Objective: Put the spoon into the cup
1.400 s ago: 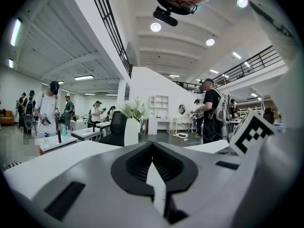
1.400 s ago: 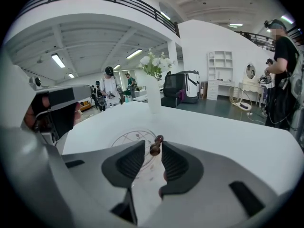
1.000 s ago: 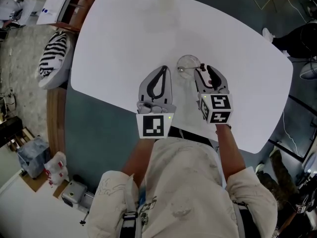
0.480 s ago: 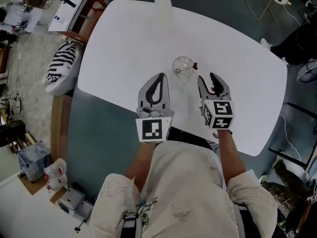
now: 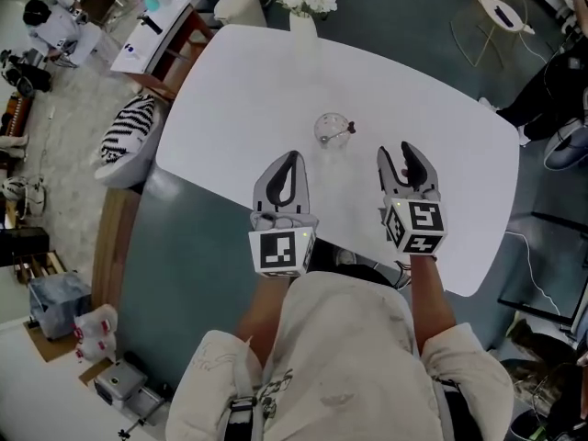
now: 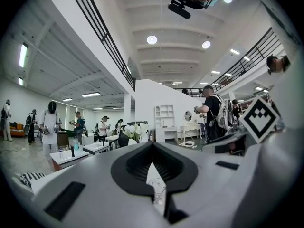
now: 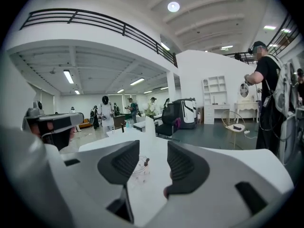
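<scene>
Moved: since a second ago we see the right gripper point(image 5: 397, 152) drawn back from the clear round glass cup point(image 5: 331, 129); both grippers now sit nearer us.
Left gripper point(image 5: 289, 156): jaws pressed together, nothing between them.
Right gripper: jaws spread, empty.
Spoon: the small silvery spoon point(image 5: 342, 132) stands in the cup, its dark-tipped handle leaning right over the rim.
Cup: upright on the white bench point(image 5: 441, 154), far of both grippers.
</scene>
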Motion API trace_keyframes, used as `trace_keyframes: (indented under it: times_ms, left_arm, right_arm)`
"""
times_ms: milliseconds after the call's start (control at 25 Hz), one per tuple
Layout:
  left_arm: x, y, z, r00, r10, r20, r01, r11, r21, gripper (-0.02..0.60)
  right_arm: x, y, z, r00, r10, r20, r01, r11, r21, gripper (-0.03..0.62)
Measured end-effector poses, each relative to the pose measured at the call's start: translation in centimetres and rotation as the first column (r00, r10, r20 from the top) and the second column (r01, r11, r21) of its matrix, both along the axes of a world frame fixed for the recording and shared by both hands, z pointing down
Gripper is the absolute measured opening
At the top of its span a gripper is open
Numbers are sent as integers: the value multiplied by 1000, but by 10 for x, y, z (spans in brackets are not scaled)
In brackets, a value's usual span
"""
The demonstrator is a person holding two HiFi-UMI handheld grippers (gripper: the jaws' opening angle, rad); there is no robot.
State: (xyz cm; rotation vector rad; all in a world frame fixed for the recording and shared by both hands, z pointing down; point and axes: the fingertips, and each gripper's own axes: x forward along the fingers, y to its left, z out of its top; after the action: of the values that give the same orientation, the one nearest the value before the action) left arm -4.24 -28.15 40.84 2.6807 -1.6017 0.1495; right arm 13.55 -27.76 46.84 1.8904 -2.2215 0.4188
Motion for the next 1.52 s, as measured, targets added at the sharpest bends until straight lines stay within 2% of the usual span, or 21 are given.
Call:
trace_keyframes:
  times_ms: [200,400,640,960,1080,1320,1520]
  left_arm:
    - [-1,24,-29,1000,-17,-13,17,999,45,3]
    - [-6,39,-61,999,-30,-31,33,994,100,3]
    - [-5,49,-93,998,-40,-50,48,984,169,3]
    - [-2,55,-109,998,-29,-54,40,977,208,3]
    - [-2,52,-112,998,-33,-59,44,977,206,3]
    - [-5,50,-107,998,-25,-58,37,977,211,3]
    - [-3,50,-102,998,-22,-58,33,979,199,3]
  right_arm:
    - [12,22,-50,1000,9,-22,-6,993,118,166]
    - [18,41,-99,999,16,-30,-8,971,237,166]
    - [28,55,-134,998,30,-57,-9,945,328,166]
    - [26,58,-144,998,16,-59,5,936,352,152]
    - [24,56,-144,998,14,-61,9,935,353,123]
    - [19,56,-141,998,18,-55,3,932,362,0]
    - [24,55,-140,997,53,-60,-27,927,374,-12]
